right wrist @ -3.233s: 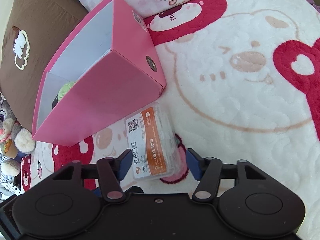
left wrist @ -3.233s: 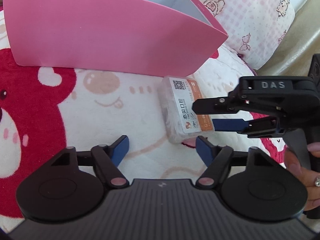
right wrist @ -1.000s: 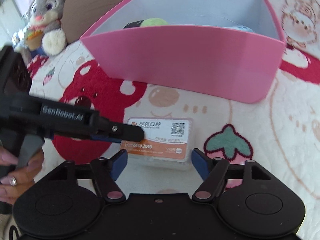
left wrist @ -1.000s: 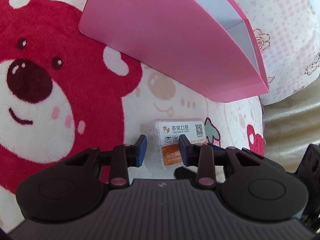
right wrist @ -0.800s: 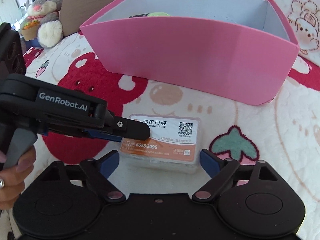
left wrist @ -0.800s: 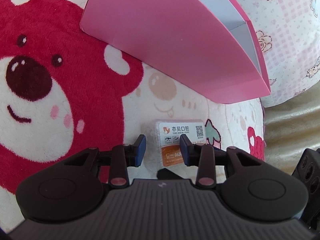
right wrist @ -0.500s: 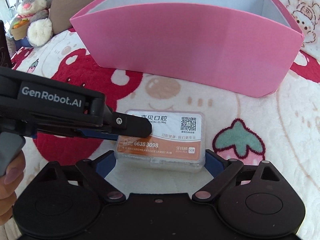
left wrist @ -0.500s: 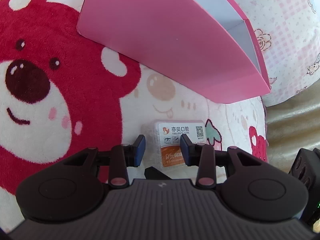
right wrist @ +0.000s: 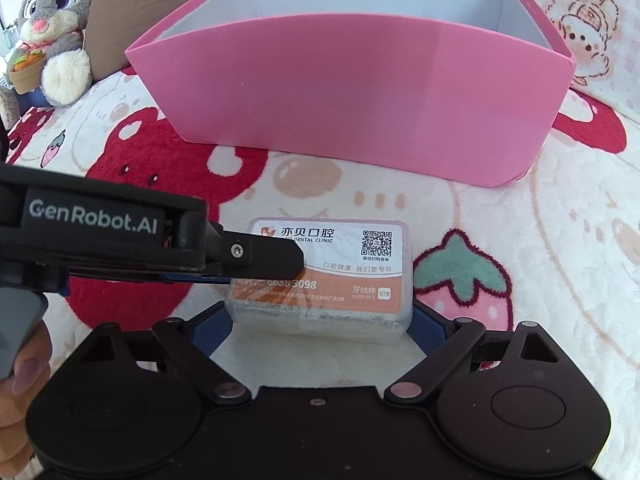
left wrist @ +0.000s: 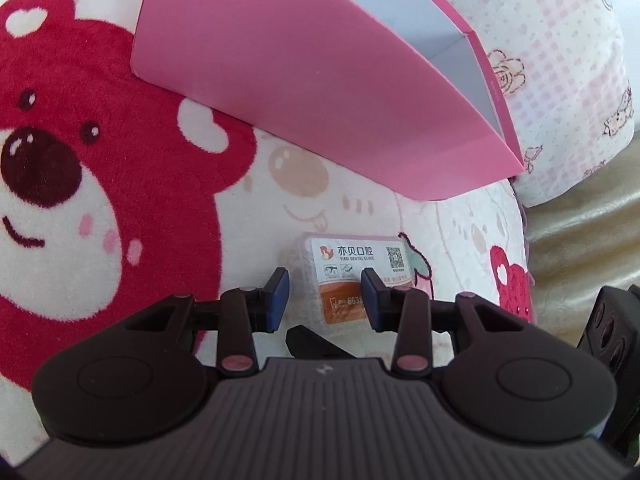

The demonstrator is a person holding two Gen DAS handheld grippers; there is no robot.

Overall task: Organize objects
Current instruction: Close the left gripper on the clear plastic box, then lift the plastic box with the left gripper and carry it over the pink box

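A clear plastic floss-pick box (right wrist: 320, 276) with an orange and white label lies flat on the bear-print blanket, in front of the pink storage box (right wrist: 352, 92). My right gripper (right wrist: 320, 320) is open, its blue pads at the box's two short ends. My left gripper (left wrist: 324, 294) is open and comes in from the left; its upper finger (right wrist: 260, 256) lies over the label's left part. The floss box also shows in the left wrist view (left wrist: 352, 276), between the left pads. The pink box (left wrist: 300, 80) stands behind it.
A grey plush rabbit (right wrist: 52, 28) sits at the far left beside a brown cushion. A pink patterned pillow (left wrist: 560, 60) lies behind the pink box. The sofa edge (left wrist: 580, 240) drops off at the right.
My right gripper has moved forward, so its pads now flank the floss box. The left gripper stays over the box's left end.
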